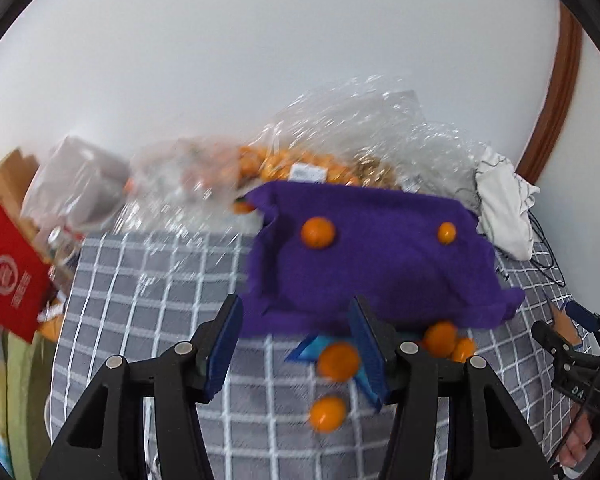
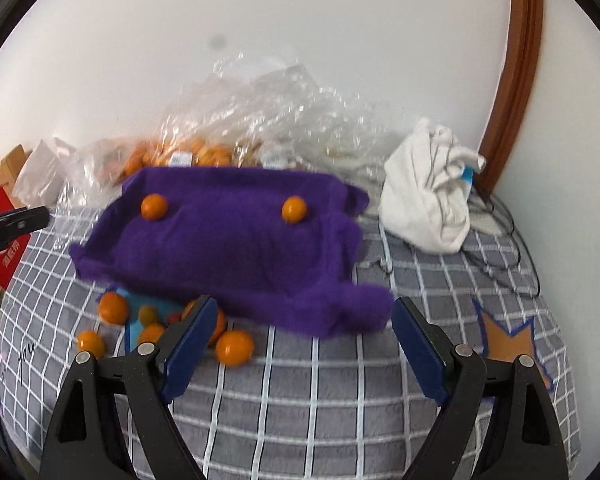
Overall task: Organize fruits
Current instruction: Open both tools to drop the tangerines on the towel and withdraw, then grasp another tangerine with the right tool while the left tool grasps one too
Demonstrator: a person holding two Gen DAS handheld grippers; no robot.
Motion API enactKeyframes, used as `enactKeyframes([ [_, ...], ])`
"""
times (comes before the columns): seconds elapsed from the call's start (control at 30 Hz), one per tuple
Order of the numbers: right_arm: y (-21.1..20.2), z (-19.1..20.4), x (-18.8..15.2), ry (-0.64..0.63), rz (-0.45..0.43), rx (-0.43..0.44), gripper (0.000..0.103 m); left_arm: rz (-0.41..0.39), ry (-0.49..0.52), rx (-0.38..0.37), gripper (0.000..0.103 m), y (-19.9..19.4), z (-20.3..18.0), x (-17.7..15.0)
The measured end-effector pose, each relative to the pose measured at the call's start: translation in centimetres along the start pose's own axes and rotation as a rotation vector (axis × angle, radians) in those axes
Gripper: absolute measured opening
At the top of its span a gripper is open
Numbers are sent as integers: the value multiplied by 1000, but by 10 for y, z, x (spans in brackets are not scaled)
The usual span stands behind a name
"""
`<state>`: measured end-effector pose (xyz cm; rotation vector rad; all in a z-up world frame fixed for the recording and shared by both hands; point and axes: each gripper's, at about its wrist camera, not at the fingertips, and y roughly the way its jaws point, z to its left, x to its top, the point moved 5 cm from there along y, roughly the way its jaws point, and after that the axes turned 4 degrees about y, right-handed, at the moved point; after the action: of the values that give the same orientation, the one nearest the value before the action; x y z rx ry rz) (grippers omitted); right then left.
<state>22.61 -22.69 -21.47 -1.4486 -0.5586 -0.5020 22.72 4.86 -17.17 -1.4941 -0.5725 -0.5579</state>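
From the left wrist, the left gripper (image 1: 296, 344) hangs with jaws released over a grey checked bed cover (image 1: 148, 280); one orange (image 1: 338, 361) lies between its fingers on the cover, another (image 1: 327, 414) nearer. Two oranges (image 1: 318, 232) sit far apart on the purple cloth (image 1: 380, 264), with a clear plastic bag (image 1: 340, 136) of fruit beyond. From the right wrist, the right gripper (image 2: 304, 344) is likewise released, holding nothing, near the cloth's (image 2: 236, 248) near edge; loose oranges (image 2: 234, 347) cluster at its left, a white bundle (image 2: 424, 196) far right.
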Motion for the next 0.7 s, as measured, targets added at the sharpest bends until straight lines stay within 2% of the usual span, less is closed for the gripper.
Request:
enactKeyframes([
  [0.13,-1,5,-17,19,2,77,88,36,-42,7,53,-4,17,-23],
  [0.27,6,15,-32,2,7,78,86,64,-69,9,53,-3,30,-44],
  [0.4,24,30,-45,-19,28,136,68,84,-82,-1,53,4,38,-61],
  [0.53,52,38,-57,1,91,139,45,119,-81,-9,56,14,43,-74],
  [0.7,65,46,-59,39,90,175,44,137,-88,-14,58,20,50,-84],
])
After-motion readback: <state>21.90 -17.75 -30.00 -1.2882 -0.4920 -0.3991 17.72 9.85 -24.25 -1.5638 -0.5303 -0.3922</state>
